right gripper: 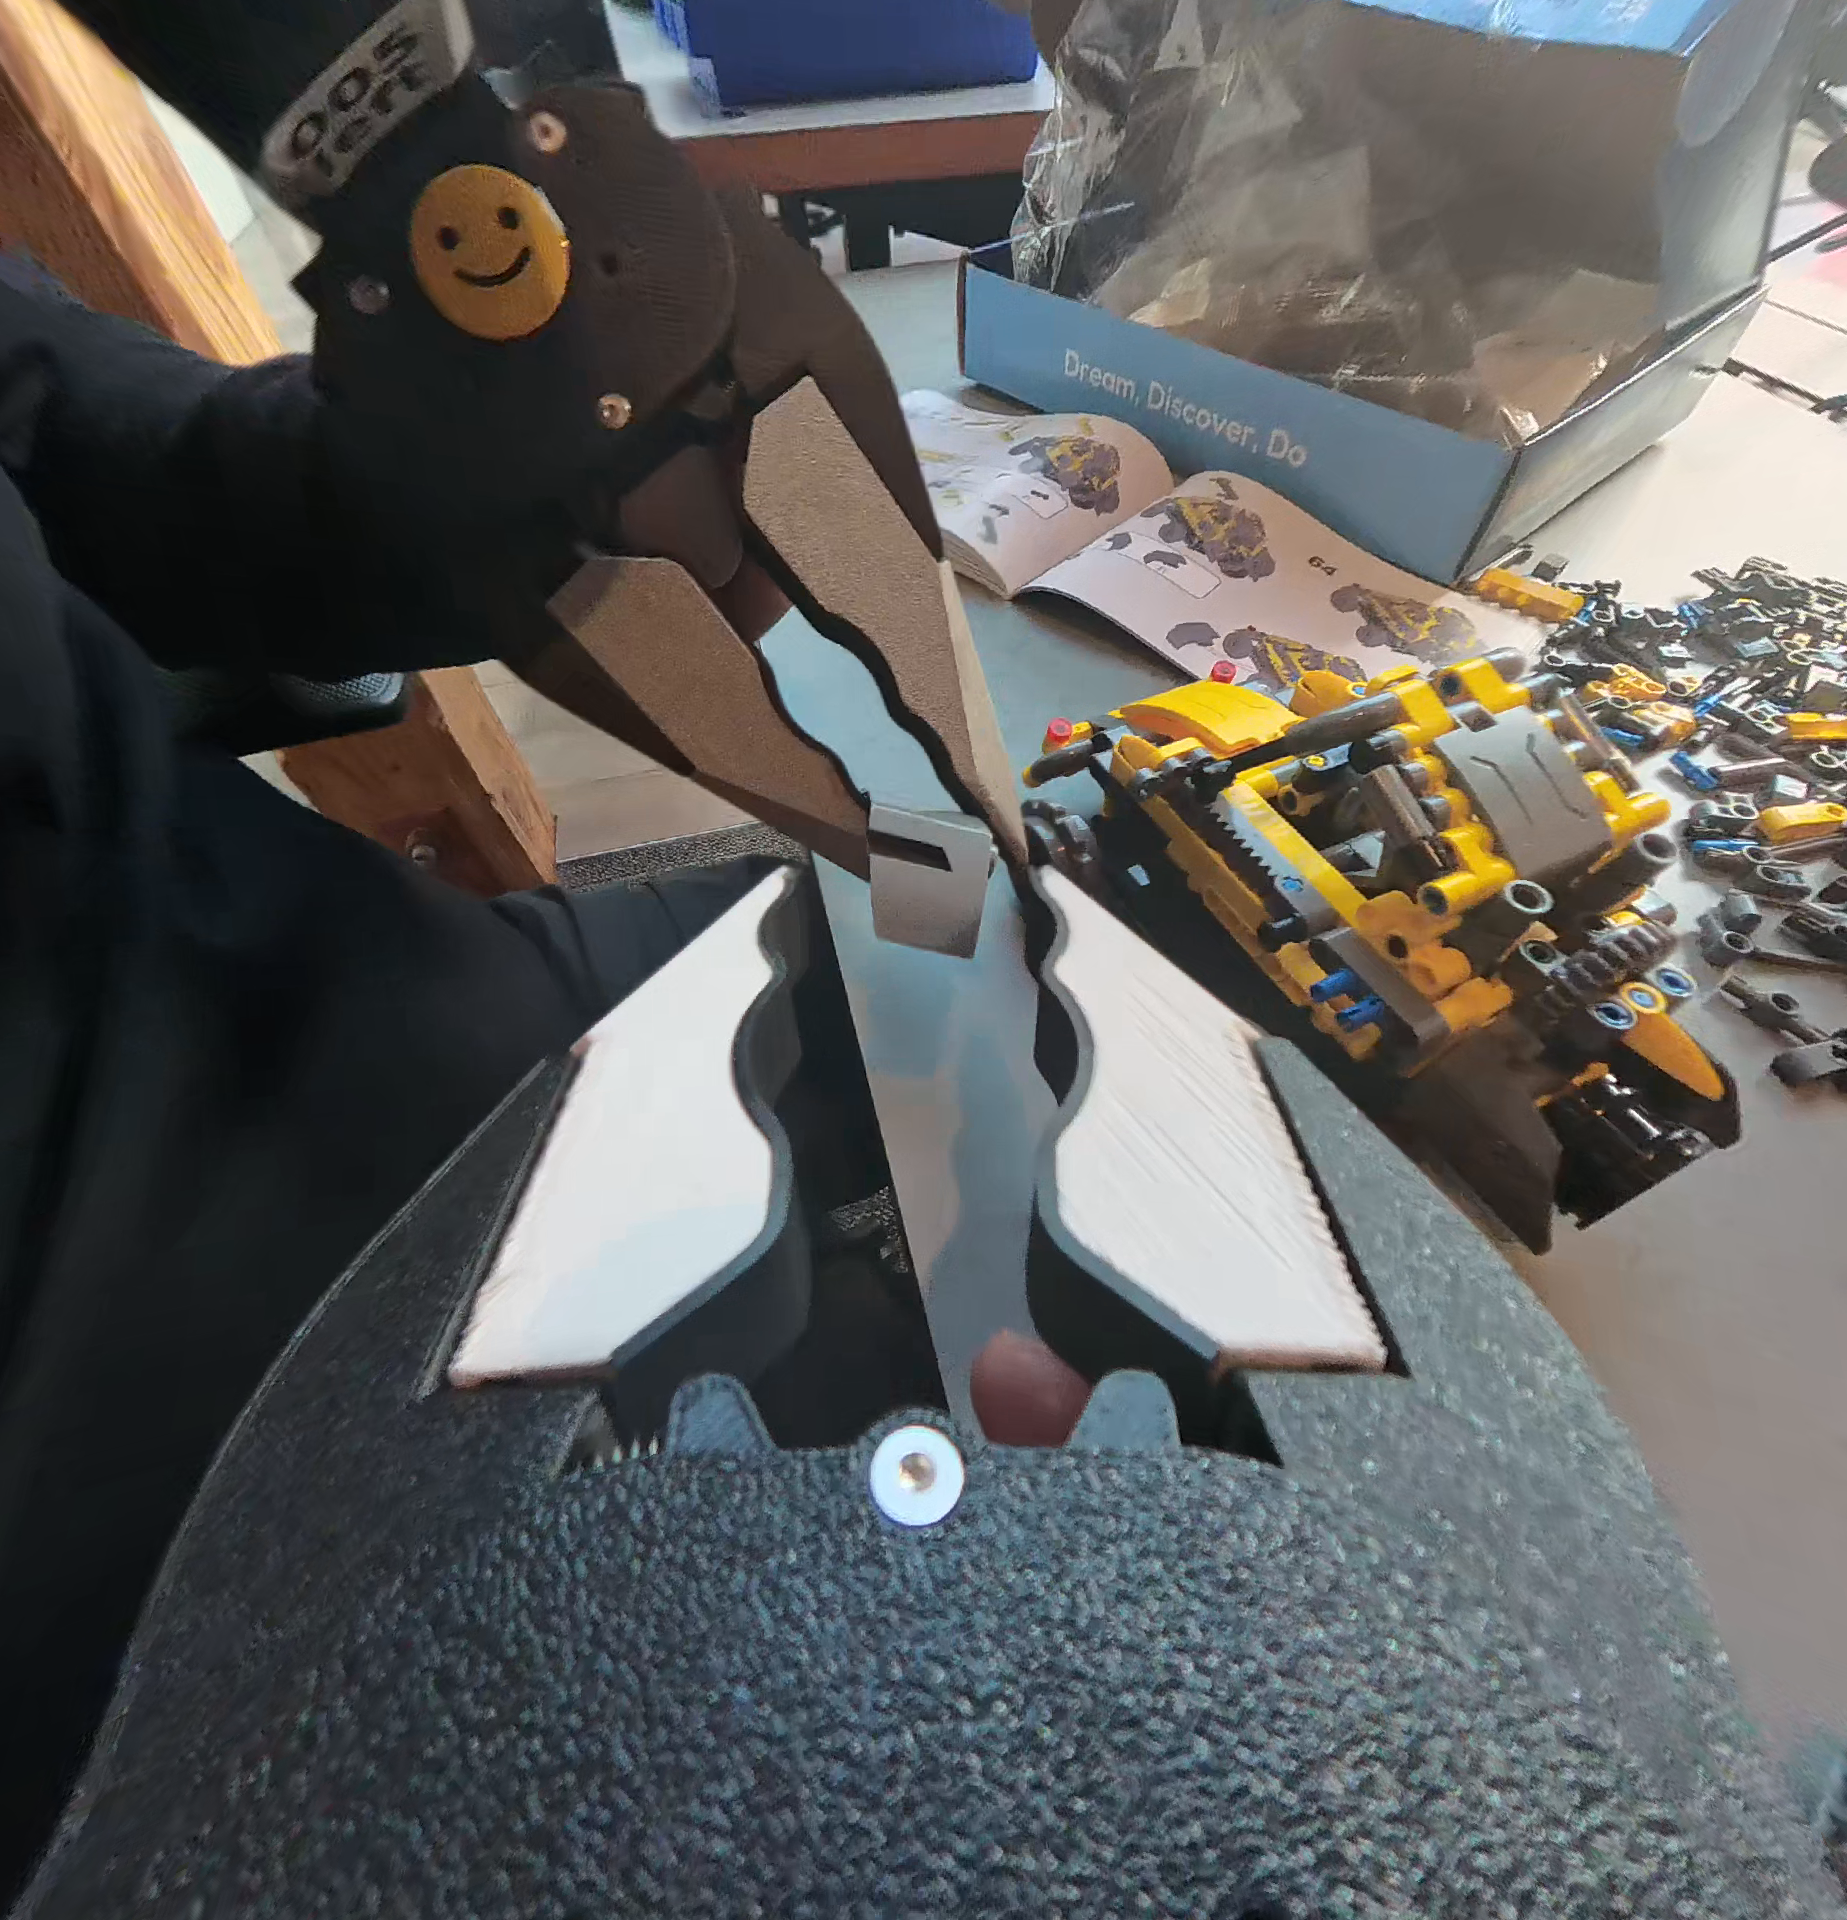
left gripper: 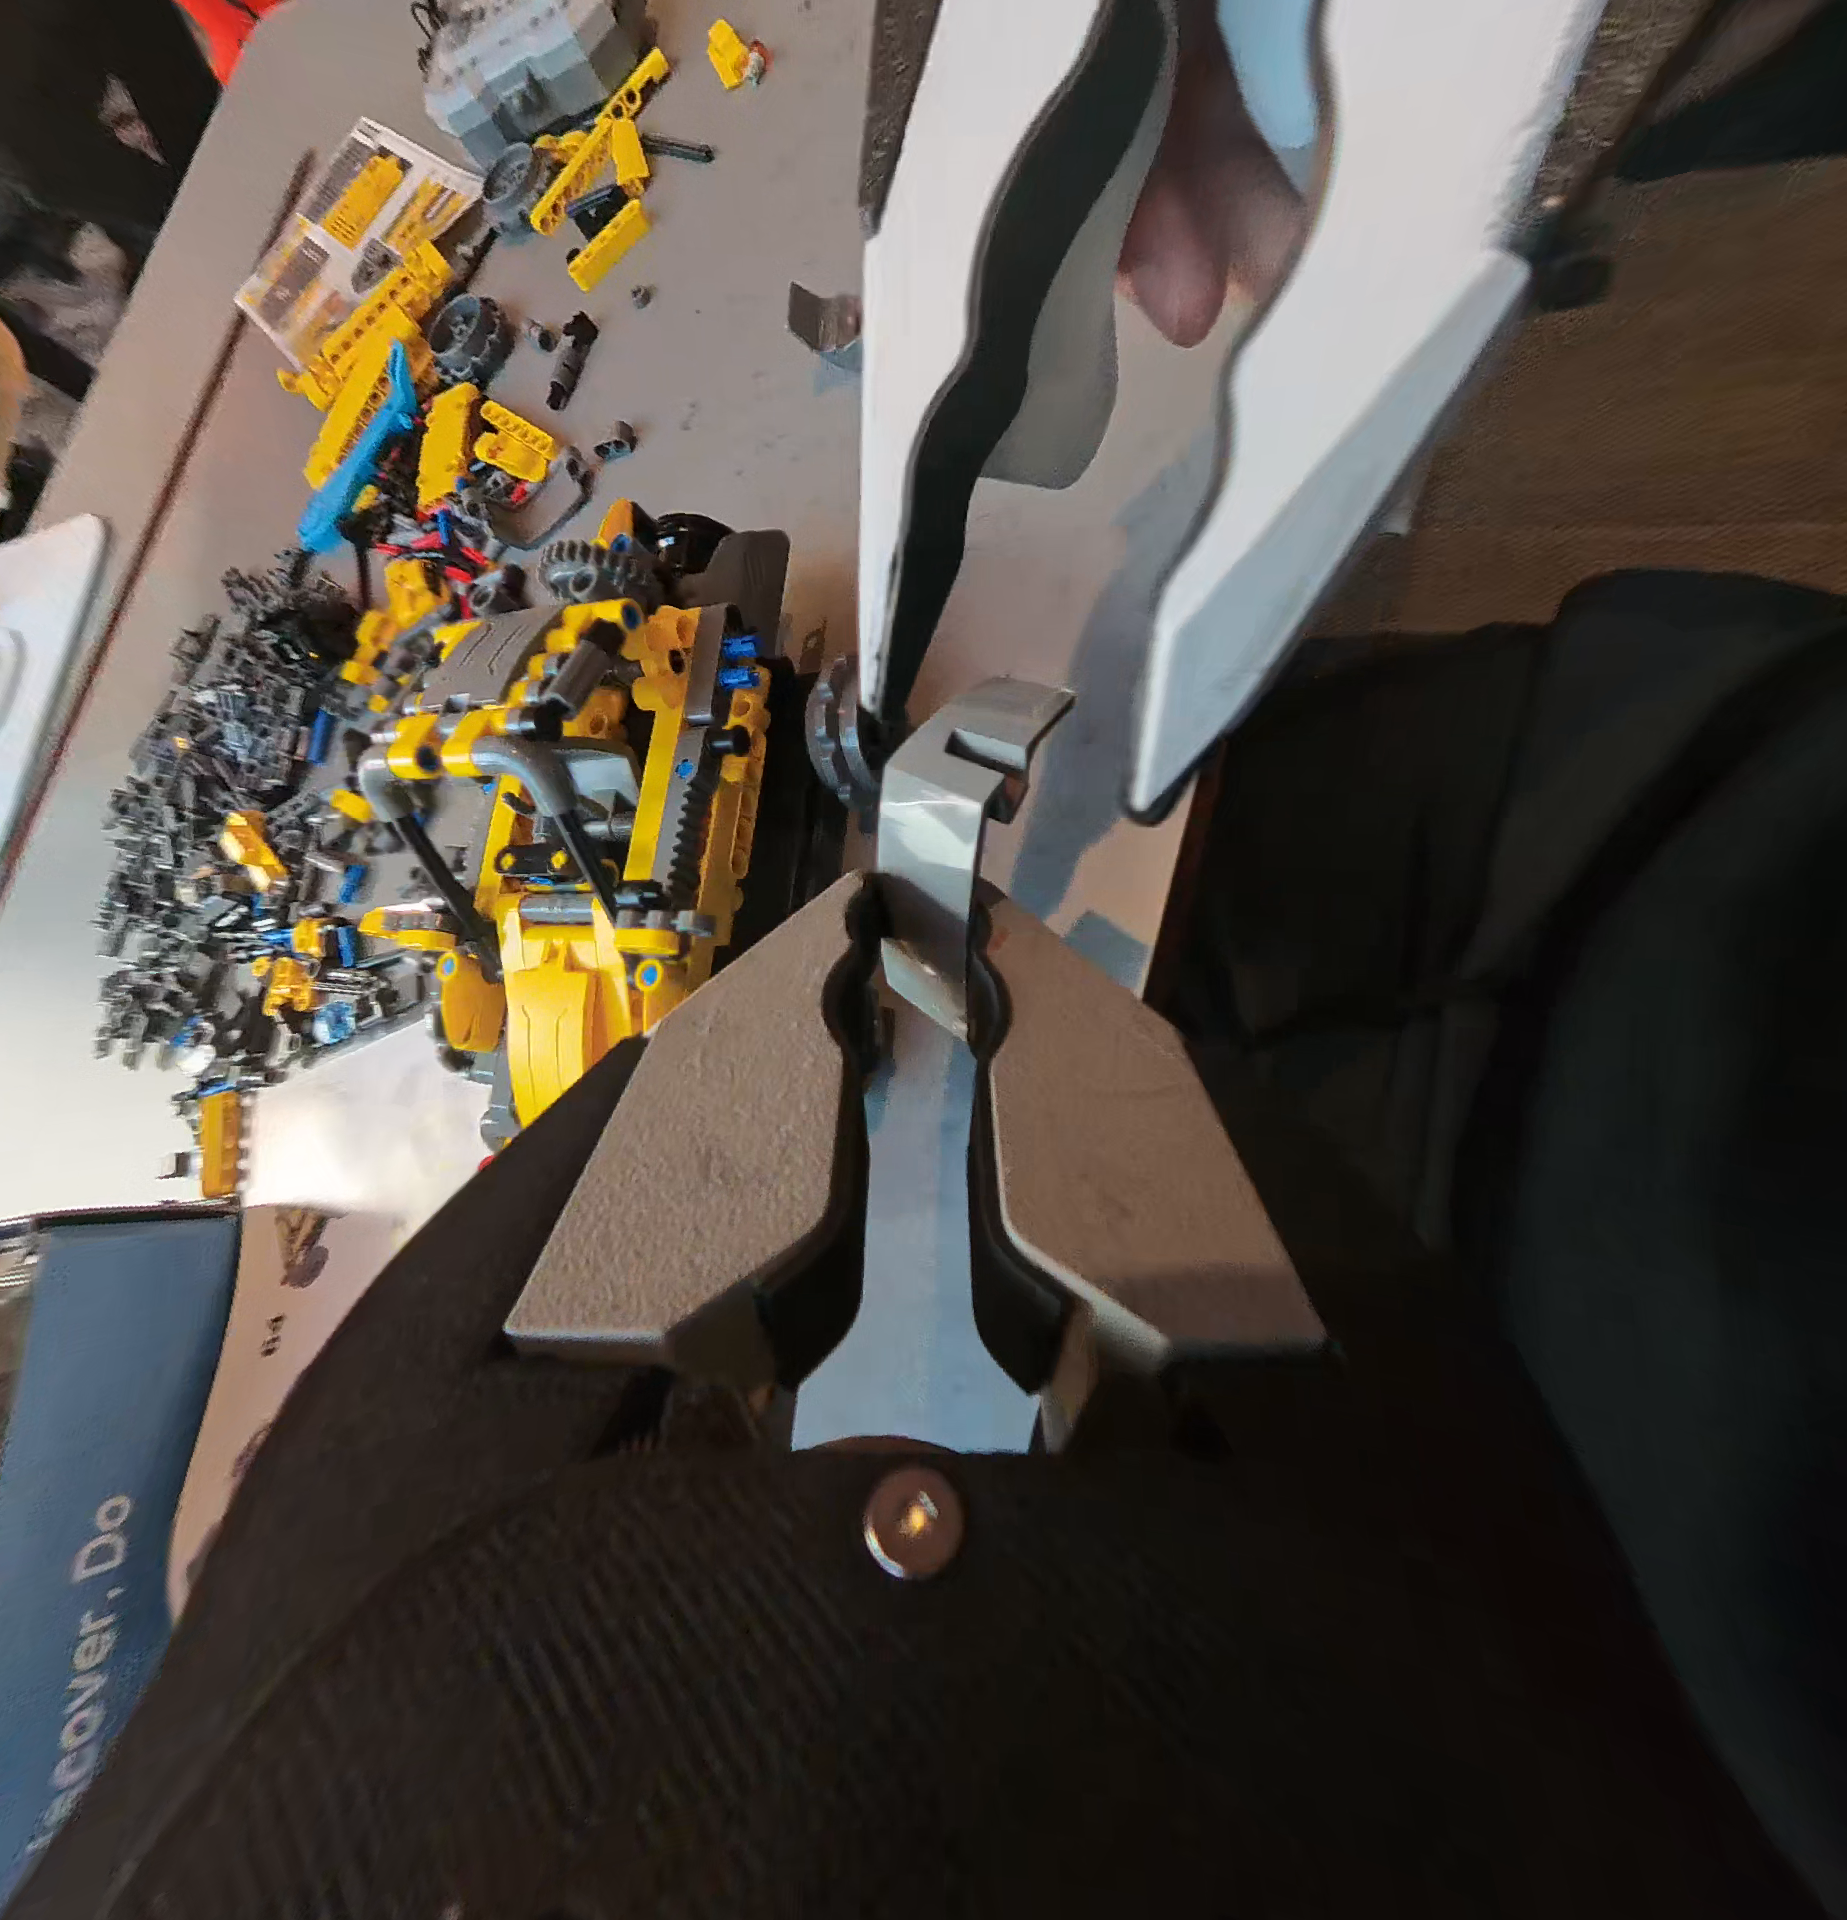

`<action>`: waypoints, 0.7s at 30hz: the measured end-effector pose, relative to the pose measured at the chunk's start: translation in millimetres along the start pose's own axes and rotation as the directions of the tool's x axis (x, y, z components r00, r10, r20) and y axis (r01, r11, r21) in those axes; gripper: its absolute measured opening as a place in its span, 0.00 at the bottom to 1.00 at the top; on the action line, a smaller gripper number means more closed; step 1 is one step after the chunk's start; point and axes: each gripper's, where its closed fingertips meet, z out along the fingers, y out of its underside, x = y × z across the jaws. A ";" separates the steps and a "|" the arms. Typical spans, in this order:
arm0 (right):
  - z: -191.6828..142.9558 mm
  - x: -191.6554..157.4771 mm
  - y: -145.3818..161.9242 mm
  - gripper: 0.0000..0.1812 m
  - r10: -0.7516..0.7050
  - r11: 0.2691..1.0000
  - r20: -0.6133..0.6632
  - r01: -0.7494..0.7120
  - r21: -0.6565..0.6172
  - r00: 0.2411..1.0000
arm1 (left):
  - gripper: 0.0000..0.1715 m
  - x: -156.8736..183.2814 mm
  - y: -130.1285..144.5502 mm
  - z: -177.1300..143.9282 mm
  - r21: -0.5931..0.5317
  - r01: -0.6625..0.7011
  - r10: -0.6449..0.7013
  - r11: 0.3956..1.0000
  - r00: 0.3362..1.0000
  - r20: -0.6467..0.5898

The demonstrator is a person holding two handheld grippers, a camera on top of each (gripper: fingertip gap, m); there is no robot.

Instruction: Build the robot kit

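Observation:
My left gripper (left gripper: 924,914), with grey fingers, is shut on a grey curved panel piece (left gripper: 934,821) and holds it above the table edge. My right gripper (right gripper: 919,883), with white fingers, is open, and its tips stand on either side of that panel (right gripper: 929,883). In the left wrist view the right gripper (left gripper: 1012,748) reaches in from above, with one tip close to a grey gear (left gripper: 841,727) on the yellow model vehicle (left gripper: 586,790). The left gripper (right gripper: 934,842) comes in from the upper left in the right wrist view. The model (right gripper: 1366,852) lies on the table just right of both grippers.
A pile of small black, blue and yellow parts (left gripper: 223,779) lies beyond the model, also in the right wrist view (right gripper: 1781,707). An open instruction booklet (right gripper: 1106,530) and a blue box (right gripper: 1262,416) with a plastic bag stand behind. A wooden post (right gripper: 88,187) is at left. My left and right fingertips are right by each other.

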 end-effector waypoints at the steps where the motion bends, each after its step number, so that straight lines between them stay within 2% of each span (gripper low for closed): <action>1: 1.9 -0.9 2.6 0.19 0.000 1.000 0.003 0.001 -0.008 1.000 | 0.06 1.3 1.0 0.5 -0.001 -0.027 0.027 1.000 0.999 0.032; 5: 7.2 -5.6 12.8 0.12 -0.022 0.999 0.021 0.023 -0.047 1.000 | 0.06 10.5 9.0 6.0 0.007 -0.084 0.083 0.996 0.991 0.106; 12: 20.4 1.1 26.6 0.11 -0.091 0.989 -0.017 0.089 -0.122 0.996 | 0.06 2.6 24.3 10.9 0.002 -0.145 0.141 0.989 0.967 0.212; 21: 25.3 13.8 44.0 0.09 -0.238 0.948 -0.078 0.214 -0.237 0.968 | 0.06 -0.7 37.8 17.0 -0.009 -0.117 0.117 0.993 0.975 0.189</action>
